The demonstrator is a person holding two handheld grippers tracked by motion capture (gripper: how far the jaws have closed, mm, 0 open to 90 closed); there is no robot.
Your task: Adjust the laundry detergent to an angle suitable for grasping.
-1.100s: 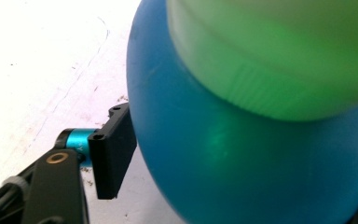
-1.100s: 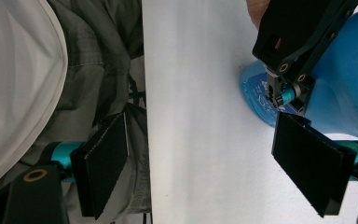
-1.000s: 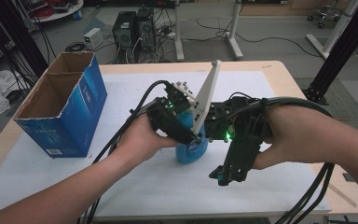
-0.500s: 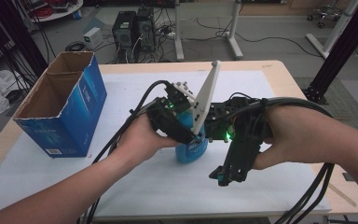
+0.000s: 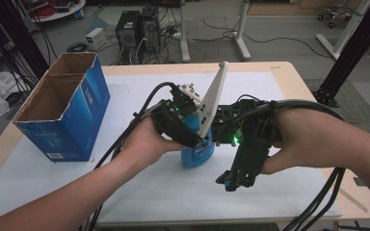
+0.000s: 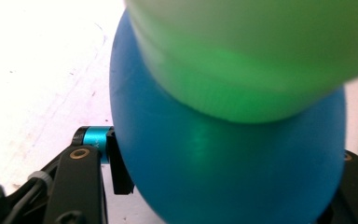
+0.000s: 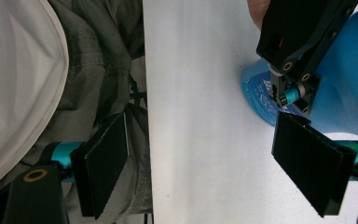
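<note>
Right now the wooden table (image 5: 294, 82) under its white sheet (image 5: 139, 187) is the widest thing before me, and on its left side stands an open blue cardboard box (image 5: 84, 108), well apart from my hands. Near the middle of the sheet stands the blue bottle (image 5: 196, 156), upright on its base, its top part glowing green in my left gripper view. I hold that bottle with my left gripper (image 5: 185, 127): the jaws sit on either side of its rounded body and press against it, one black pad (image 6: 119, 163) touching the blue wall at the left. My right gripper (image 5: 238, 175) sits just beside the bottle on its right, pointing down toward the near edge of the table. Its jaws are spread wide with nothing between them but bare sheet; the right pad (image 7: 310, 161) lies just beside the bottle's base, though I cannot tell whether it touches.
</note>
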